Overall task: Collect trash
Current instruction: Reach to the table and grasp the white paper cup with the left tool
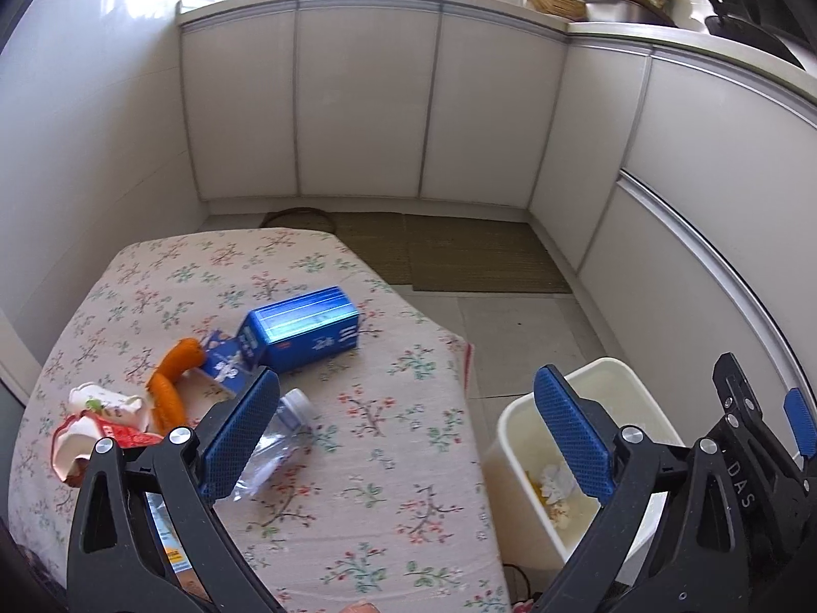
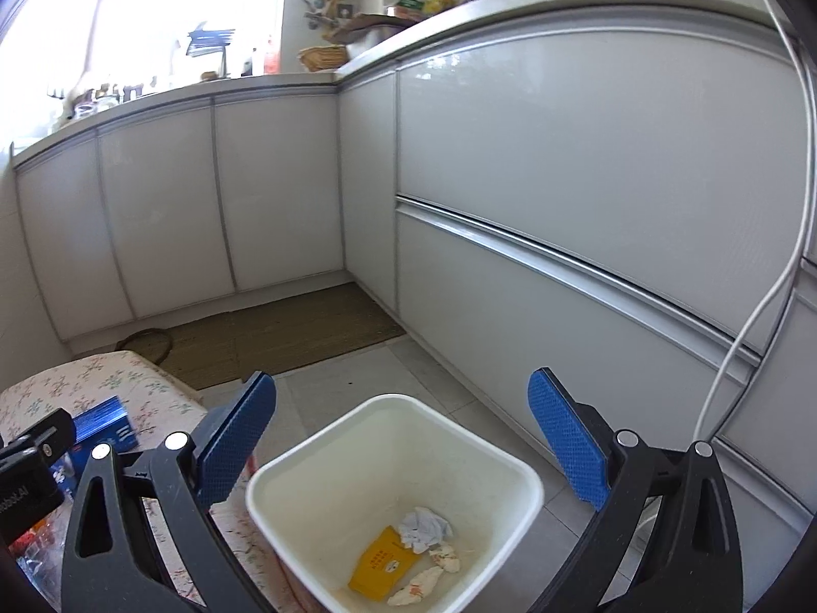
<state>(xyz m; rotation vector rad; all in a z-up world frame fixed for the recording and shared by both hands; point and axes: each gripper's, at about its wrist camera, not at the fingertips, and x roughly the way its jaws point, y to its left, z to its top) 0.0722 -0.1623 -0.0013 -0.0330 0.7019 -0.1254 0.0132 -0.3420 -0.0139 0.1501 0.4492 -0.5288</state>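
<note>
The right hand-held gripper (image 2: pixel 403 439) hangs above the white bin (image 2: pixel 316 460), its blue pads spread wide with nothing between them. In the bin lie a yellow packet (image 2: pixel 383 567), a crumpled white tissue (image 2: pixel 424 526) and two small wads of stained paper (image 2: pixel 416 587). The bin stands on the tiled floor just beside the edge of the surface (image 2: pixel 127 383).

The left hand-held gripper (image 1: pixel 403 439) is also spread wide and holds nothing. It points forward and down across the flowered surface (image 1: pixel 383 511), with the bin (image 1: pixel 510 460) under its right finger. A clear plastic bottle (image 1: pixel 281 434) lies on its side just beyond its left finger. Farther out a blue carton (image 1: pixel 306 327) lies on its side, touching a smaller blue-and-white carton (image 1: pixel 224 357). An orange piece (image 1: pixel 171 383) rests against that smaller carton, and a crushed white and red paper cup (image 1: pixel 102 419) lies to its left. The right gripper's body shows at the right edge of the left view, near the bin.
</note>
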